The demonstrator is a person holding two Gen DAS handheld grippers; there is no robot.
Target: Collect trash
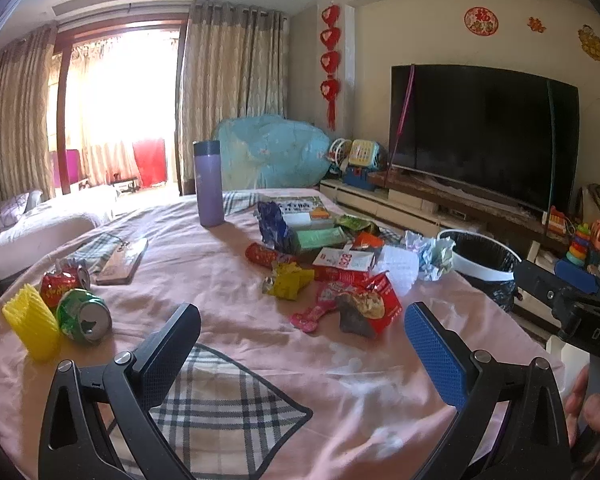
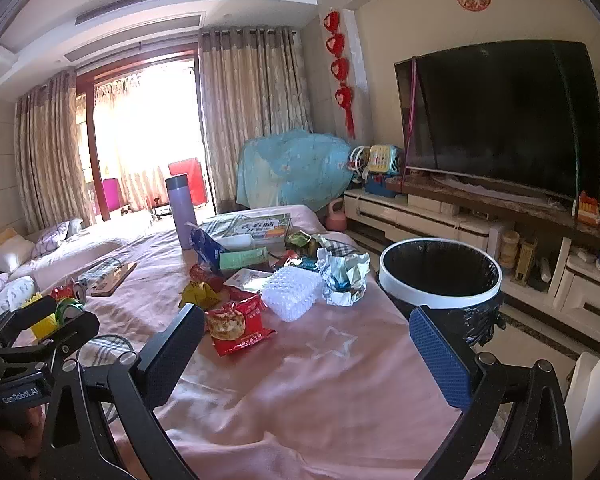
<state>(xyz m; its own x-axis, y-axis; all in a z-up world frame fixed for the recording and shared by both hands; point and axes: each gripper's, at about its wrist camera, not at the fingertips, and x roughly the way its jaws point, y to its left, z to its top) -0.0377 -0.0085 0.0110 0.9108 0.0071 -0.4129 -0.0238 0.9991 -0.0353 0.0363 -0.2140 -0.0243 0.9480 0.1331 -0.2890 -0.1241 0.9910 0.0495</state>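
Note:
A pink-clothed table (image 1: 220, 264) carries a pile of trash: a red snack bag (image 1: 364, 304), a yellow wrapper (image 1: 288, 280), a crumpled foil ball (image 1: 432, 256), a blue bag (image 1: 274, 220). A crushed green can (image 1: 84, 316), a red can (image 1: 62, 284) and a yellow foam net (image 1: 32, 324) lie at the left. My left gripper (image 1: 300, 340) is open and empty, short of the pile. My right gripper (image 2: 304, 344) is open and empty near the red snack bag (image 2: 236, 324), the white foam net (image 2: 292, 294) and the foil ball (image 2: 344, 276). A white-rimmed bin (image 2: 440, 276) with a black liner stands off the table's right edge.
A purple flask (image 1: 209, 184) stands at the table's far side beside a book (image 1: 296, 206) and a green box (image 1: 320, 238). A wooden board (image 1: 122, 262) lies at left. A TV (image 1: 484, 132) on a low cabinet and toys line the right wall. A sofa (image 1: 40, 232) is at left.

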